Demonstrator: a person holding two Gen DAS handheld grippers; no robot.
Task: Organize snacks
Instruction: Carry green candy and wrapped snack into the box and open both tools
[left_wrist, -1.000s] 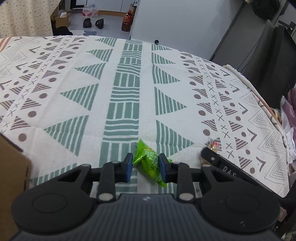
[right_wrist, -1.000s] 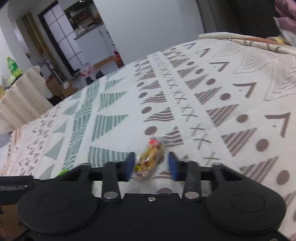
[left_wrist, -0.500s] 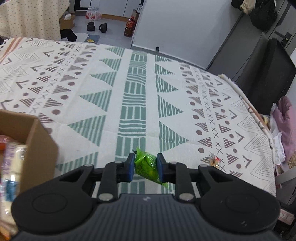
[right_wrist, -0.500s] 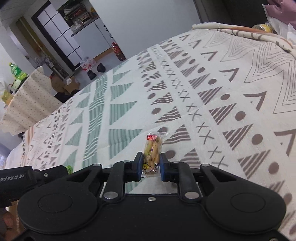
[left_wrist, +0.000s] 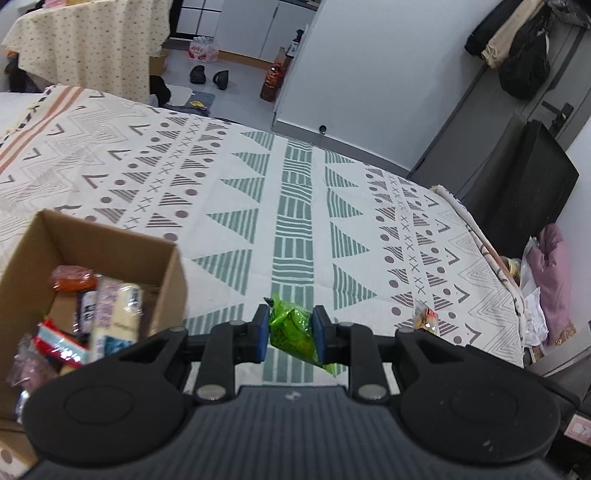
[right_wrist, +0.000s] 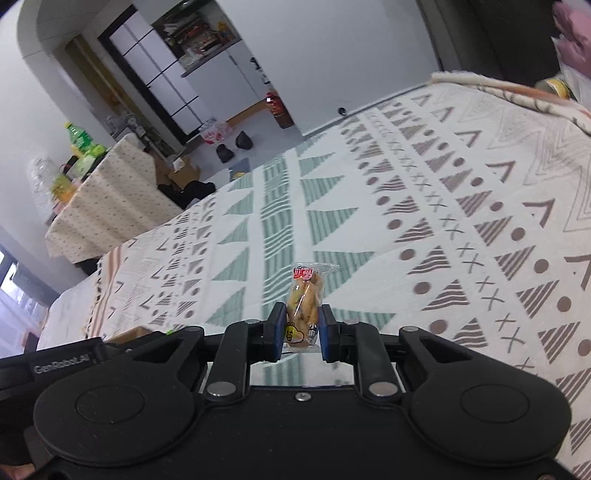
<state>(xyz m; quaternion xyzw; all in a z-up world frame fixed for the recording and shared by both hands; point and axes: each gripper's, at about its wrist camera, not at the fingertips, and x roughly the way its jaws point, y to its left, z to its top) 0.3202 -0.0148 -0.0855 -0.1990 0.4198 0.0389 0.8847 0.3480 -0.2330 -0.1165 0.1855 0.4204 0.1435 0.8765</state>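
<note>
A white woven cloth (left_wrist: 236, 192) printed with green striped triangles, green bars and brown dots and crosses covers the whole work surface and fills most of both wrist views. An open brown cardboard box (left_wrist: 110, 240) sits on it at about nine o'clock in the left wrist view, its near corner just beside the left tool's arm; inside lie a reddish-orange packet, a pale cream wrapped bar, a red-and-white wrapper and several other small snacks, partly blurred. The black left gripper (left_wrist: 289, 334) with blue pads fills the lower part of its own view, and its jaws, which have just been closing, are clamped on a crinkled bright green foil snack packet (left_wrist: 291, 330) that hangs between the pads above the cloth, its lower tail trailing toward five o'clock. The black right gripper (right_wrist: 303, 332), also blue-padded, is squeezed tight on a small clear-wrapped packet of golden-brown snack pieces with a red label (right_wrist: 304, 295); the packet stands nearly upright, its red-labelled top poking out toward twelve o'clock beyond the fingertips, clear of the cloth. In the left wrist view that same clear packet shows at about three o'clock from the green one, near but apart.
</note>
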